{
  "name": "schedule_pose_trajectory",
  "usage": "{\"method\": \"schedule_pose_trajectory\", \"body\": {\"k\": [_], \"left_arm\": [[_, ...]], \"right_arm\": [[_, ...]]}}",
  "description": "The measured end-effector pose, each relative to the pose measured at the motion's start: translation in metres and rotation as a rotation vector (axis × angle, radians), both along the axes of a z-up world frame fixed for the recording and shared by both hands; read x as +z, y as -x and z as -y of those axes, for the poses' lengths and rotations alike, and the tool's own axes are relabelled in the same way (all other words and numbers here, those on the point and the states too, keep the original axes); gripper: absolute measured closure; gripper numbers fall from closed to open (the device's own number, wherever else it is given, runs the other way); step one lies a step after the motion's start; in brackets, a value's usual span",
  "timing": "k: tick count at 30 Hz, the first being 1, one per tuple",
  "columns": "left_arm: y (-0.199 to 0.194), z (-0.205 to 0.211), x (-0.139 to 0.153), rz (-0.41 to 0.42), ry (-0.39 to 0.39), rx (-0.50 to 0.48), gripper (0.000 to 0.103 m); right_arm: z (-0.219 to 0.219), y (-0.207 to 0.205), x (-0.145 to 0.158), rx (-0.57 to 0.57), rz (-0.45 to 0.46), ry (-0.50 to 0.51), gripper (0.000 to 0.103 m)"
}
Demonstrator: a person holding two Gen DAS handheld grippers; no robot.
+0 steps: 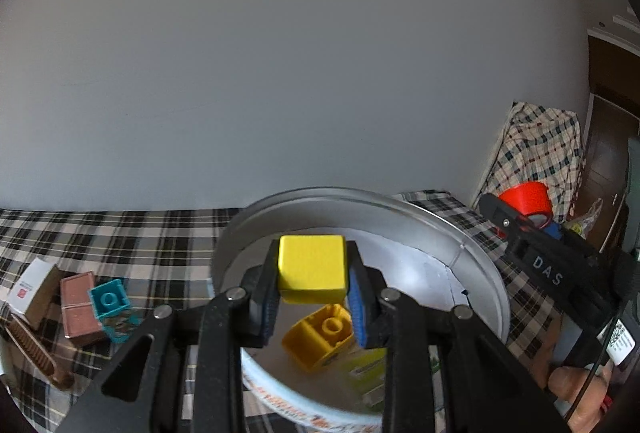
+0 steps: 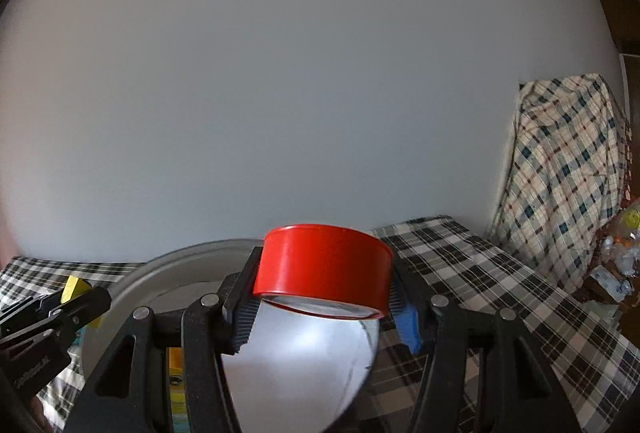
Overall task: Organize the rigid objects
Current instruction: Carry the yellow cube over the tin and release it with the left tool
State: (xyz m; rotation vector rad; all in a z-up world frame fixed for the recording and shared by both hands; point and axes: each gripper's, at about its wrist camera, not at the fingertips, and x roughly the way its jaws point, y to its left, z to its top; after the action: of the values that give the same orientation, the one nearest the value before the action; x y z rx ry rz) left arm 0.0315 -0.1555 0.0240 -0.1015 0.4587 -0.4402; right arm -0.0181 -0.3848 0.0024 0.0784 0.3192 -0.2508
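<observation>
1. The yellow cube (image 1: 312,269), smooth and square-edged, is clamped in the left gripper (image 1: 313,297) above the round metal tin (image 1: 476,261).
2. The right gripper (image 2: 322,299) clamps a glossy red lid (image 2: 324,273) over the tin's right rim.
3. Inside the tin lies a yellow studded block (image 1: 320,337).

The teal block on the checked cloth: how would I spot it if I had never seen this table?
Start at the big round metal tin on the checked tablecloth and look left, to a small cluster of things. The teal block lies at the cluster's right end, beside a flat pinkish-brown box. It alone there is teal, with a round stud on top.
</observation>
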Motion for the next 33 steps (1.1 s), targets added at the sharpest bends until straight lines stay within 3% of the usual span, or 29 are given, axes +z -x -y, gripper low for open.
{"method": "schedule_pose_trajectory", "body": {"k": [13,31,32,33], "left_arm": [[-0.022,0.056,-0.014,-0.043,-0.046,-0.063,0.075],[-0.029,0.063,-0.019,-0.103,-0.123,-0.020,0.075],[-0.029,0.064,-0.019,-0.106,-0.132,-0.017,0.074],[-0.029,0.065,-0.018,-0.102,-0.142,-0.013,0.067]], "right_arm": [[0.013,-0.018,-0.013,-0.021,-0.078,0.010,0.043],[0.009,-0.029,-0.023,0.013,-0.143,-0.008,0.043],[0.009,-0.030,-0.024,0.018,-0.147,-0.011,0.043],[0.009,-0.032,-0.026,0.027,-0.154,-0.018,0.043]]}}
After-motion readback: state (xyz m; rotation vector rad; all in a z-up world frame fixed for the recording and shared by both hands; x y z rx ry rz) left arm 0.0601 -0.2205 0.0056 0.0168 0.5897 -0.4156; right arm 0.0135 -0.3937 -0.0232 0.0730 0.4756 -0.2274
